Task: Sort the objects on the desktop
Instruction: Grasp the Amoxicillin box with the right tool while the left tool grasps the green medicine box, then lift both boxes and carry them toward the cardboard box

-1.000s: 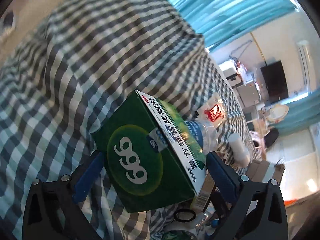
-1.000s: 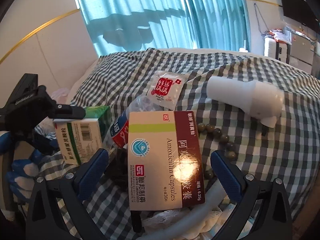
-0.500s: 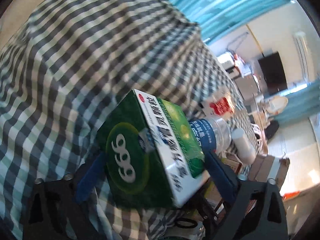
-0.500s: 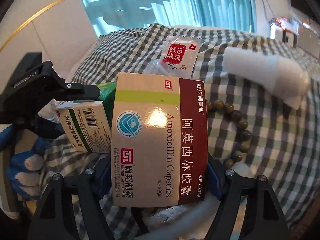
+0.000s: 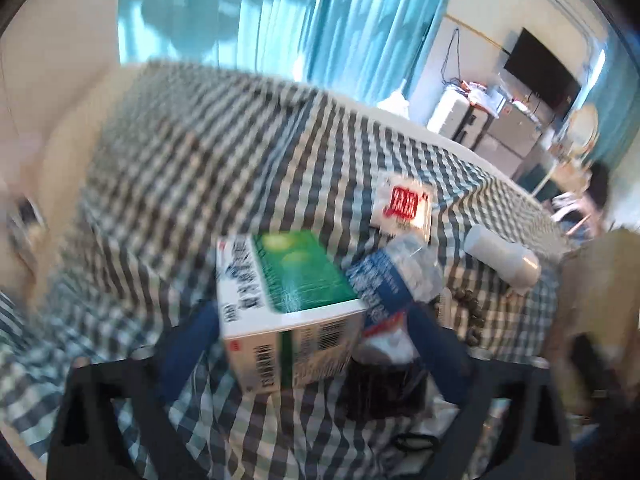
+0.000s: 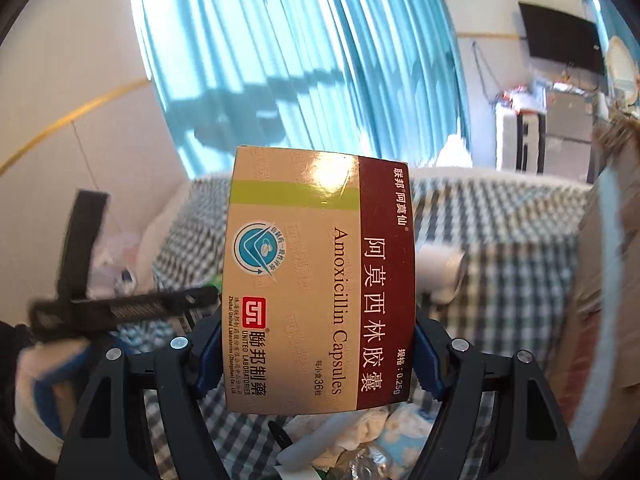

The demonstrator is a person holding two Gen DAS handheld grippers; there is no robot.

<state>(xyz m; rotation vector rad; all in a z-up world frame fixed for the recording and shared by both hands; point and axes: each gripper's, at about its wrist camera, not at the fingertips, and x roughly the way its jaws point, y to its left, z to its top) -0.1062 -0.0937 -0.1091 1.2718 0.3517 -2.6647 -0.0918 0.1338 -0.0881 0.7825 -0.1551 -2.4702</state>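
Now both boxes in jaws: amoxicillin box [image 6: 320, 280], green box [image 5: 286, 312].

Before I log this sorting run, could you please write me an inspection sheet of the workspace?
Surface: checked cloth, rumpled.
Job's things: green box in left gripper; Amoxicillin box in right gripper, lifted.
Clutter: red sachet, plastic bottle, white cylinder, bead string.
Grippers: both shut on boxes.
Cables: wires by the far wall.
Surroundings: teal curtain, dark screen.
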